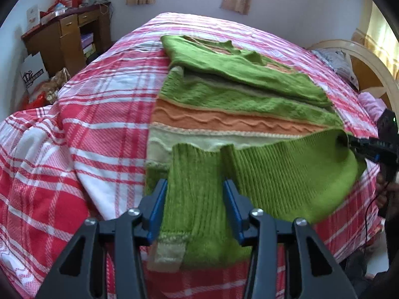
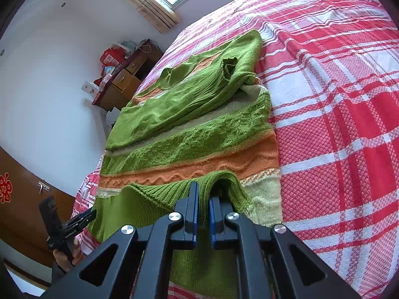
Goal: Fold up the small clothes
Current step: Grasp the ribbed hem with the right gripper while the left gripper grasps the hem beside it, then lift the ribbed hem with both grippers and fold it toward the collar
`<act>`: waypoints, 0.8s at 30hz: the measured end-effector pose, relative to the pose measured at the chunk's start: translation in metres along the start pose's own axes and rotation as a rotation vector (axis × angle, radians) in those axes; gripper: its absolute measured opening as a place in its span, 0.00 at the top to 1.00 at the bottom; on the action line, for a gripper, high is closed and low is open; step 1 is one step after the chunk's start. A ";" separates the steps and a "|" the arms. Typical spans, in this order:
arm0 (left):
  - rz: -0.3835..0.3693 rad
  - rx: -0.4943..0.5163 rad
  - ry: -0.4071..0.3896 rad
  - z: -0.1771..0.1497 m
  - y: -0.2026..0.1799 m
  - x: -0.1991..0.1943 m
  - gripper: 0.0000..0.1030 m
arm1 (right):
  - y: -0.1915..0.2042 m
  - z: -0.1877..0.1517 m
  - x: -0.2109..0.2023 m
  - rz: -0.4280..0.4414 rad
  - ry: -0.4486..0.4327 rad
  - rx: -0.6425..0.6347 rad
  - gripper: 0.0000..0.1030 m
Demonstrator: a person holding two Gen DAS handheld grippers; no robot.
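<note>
A green knit sweater (image 1: 237, 92) with orange and cream stripes lies on the red and white plaid bed (image 1: 99, 114); its sleeves are folded across the chest. Its green ribbed hem (image 1: 286, 174) is lifted and folded back. My left gripper (image 1: 194, 186) is open, its blue pads on either side of a raised strip of the hem without pinching it. My right gripper (image 2: 204, 191) is shut on the hem's fold (image 2: 222, 177) and holds it up; it also shows in the left wrist view (image 1: 349, 140) at the sweater's right edge.
A wooden desk (image 1: 67, 35) piled with boxes stands by the wall left of the bed, with bags on the floor beside it. A headboard (image 1: 369, 62) and pillow are at the right. A brown door (image 2: 17, 199) is behind my left gripper (image 2: 89, 215).
</note>
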State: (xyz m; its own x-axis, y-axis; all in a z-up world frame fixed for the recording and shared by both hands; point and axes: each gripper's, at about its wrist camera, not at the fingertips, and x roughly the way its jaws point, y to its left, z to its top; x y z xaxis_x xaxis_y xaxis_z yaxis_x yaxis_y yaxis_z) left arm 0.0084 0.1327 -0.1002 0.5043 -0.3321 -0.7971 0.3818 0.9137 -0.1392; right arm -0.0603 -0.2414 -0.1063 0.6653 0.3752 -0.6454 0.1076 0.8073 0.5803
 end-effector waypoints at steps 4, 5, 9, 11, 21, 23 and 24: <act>0.004 -0.022 0.000 0.001 0.004 0.000 0.87 | -0.001 -0.001 0.000 0.007 -0.005 0.009 0.94; -0.030 -0.059 0.006 0.002 0.009 0.000 0.90 | -0.002 -0.001 -0.001 0.009 -0.007 0.011 0.94; -0.028 -0.062 0.002 0.001 0.008 -0.001 0.92 | -0.004 -0.002 -0.003 0.017 -0.011 0.034 0.93; -0.010 -0.065 0.001 0.000 0.009 -0.003 0.92 | -0.005 0.000 -0.006 0.027 -0.003 0.060 0.93; 0.031 -0.057 -0.012 0.001 0.007 0.000 0.92 | 0.022 0.004 -0.060 0.041 -0.098 -0.104 0.91; 0.030 -0.070 -0.012 0.001 0.009 0.000 0.92 | 0.024 -0.002 -0.063 0.059 -0.096 -0.119 0.91; 0.031 -0.074 -0.011 0.001 0.010 0.001 0.92 | 0.021 -0.003 -0.066 0.082 -0.102 -0.102 0.91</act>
State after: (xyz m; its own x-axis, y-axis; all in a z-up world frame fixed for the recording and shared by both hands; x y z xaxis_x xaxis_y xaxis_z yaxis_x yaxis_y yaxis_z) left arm 0.0135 0.1408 -0.1014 0.5240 -0.3055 -0.7950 0.3073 0.9384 -0.1580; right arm -0.1038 -0.2479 -0.0531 0.7408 0.3977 -0.5414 -0.0224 0.8201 0.5717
